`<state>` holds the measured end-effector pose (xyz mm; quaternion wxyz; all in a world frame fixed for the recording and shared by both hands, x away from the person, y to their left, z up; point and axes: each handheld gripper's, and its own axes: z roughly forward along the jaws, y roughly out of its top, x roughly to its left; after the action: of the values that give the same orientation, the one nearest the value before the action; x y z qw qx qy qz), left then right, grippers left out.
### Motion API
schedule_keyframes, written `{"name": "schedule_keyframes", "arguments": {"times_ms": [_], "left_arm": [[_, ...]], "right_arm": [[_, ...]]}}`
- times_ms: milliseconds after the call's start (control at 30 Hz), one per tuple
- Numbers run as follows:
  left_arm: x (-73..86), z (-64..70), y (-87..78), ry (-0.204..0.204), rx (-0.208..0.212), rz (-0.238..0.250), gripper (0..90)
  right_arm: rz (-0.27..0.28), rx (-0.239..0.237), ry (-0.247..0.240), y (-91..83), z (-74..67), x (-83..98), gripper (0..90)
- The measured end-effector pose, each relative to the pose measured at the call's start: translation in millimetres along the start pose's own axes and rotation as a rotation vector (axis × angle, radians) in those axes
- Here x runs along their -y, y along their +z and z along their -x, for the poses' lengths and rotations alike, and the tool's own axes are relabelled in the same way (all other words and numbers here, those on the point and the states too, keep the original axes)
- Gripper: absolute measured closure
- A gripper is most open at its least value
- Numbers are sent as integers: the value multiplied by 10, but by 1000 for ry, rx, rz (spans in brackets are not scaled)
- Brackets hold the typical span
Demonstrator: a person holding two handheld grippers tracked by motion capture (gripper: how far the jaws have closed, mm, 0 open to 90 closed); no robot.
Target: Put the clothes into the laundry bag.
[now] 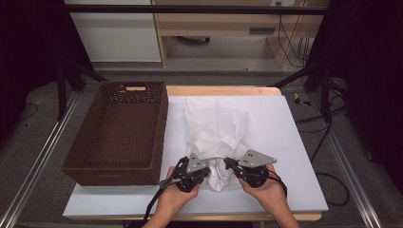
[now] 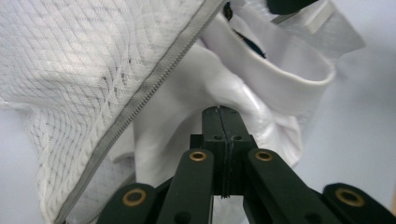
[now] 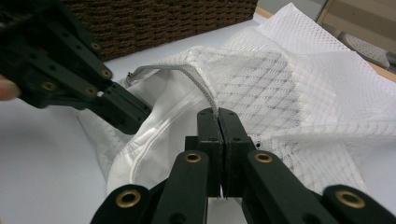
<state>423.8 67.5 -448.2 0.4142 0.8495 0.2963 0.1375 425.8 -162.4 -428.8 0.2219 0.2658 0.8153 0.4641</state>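
Both grippers, left and right, are clenched on the white mesh bag, the right one pinching its zipper edge. A brown wicker basket sits just left of the left gripper.

Left hand-held gripper and right hand-held gripper: jaws closed, tips angled toward each other.

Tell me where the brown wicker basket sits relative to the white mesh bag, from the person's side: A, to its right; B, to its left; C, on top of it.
B: in the high view the brown wicker basket stands left of the white mesh bag.
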Motion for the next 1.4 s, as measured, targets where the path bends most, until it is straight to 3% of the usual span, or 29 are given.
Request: {"name": "schedule_keyframes", "arguments": {"times_ms": [233,400,500,700,800,1033,1400], "left_arm": [[46,148,-93,19,42,9,900],[48,241,-118,15,79,17,900],[31,295,-134,-5,123,23,900],[34,489,27,-11,194,-7,900],[-9,551,203,8,181,-23,900],[-39,528,426,-1,131,-35,900],[-2,420,474,56,28,-48,900]], "right_arm": [[-2,3,2,5,11,6,893],[3,1,-2,-8,20,7,893],[6,4,3,-23,44,15,893],[10,0,15,-24,73,31,893],[10,1,21,-39,75,34,893],[7,-3,26,-37,84,40,893],[7,-1,30,-57,106,50,893]]}}
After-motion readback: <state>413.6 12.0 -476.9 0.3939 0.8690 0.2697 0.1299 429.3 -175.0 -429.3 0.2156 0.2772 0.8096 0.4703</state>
